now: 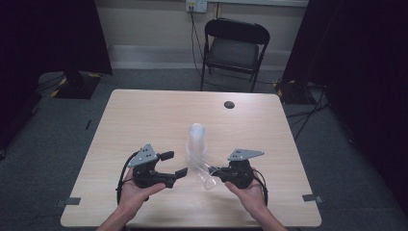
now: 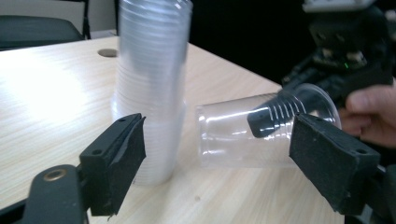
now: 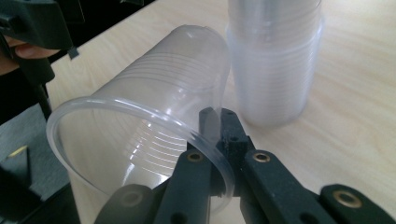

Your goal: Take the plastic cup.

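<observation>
Near the front edge of the table (image 1: 144, 110), my right gripper (image 1: 219, 172) is clamped on the rim of a single clear plastic cup (image 1: 208, 176), one jaw inside the mouth and one outside, pinching the thin wall between them. That cup hangs on its side, its base pointing toward the stack of clear cups (image 1: 196, 144), which stands upright just beside it near the table's middle. My left gripper (image 1: 174, 164) has its jaws spread wide, gripping nothing; its pads (image 2: 122, 158) flank the foot of the stack and the tipped cup without touching either. Both my hands rest low over the wood.
</observation>
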`<action>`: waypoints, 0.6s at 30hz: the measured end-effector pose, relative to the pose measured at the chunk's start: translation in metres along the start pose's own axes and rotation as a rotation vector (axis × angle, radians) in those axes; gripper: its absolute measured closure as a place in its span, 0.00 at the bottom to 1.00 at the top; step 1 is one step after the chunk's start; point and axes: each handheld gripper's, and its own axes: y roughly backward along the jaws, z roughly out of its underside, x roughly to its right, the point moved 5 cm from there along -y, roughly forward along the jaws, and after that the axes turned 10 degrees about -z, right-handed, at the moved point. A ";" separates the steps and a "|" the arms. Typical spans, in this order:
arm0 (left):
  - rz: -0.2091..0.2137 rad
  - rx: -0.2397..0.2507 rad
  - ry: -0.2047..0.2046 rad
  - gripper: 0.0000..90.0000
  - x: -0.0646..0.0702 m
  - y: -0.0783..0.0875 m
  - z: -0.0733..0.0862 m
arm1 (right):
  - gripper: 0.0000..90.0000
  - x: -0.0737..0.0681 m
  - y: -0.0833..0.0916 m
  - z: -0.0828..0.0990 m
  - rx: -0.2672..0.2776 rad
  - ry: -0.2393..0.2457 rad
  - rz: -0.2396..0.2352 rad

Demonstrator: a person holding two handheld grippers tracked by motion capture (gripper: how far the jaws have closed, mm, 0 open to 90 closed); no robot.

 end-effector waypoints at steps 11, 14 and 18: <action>0.064 -0.105 -0.218 0.24 0.023 -0.011 0.015 | 1.00 0.000 -0.002 0.001 -0.100 -0.016 -0.033; 0.060 -0.121 -0.267 0.24 0.025 -0.013 0.018 | 1.00 0.001 -0.001 0.002 -0.123 -0.028 -0.040; 0.074 -0.152 -0.317 0.23 0.026 -0.016 0.023 | 1.00 0.001 -0.003 0.004 -0.165 -0.041 -0.059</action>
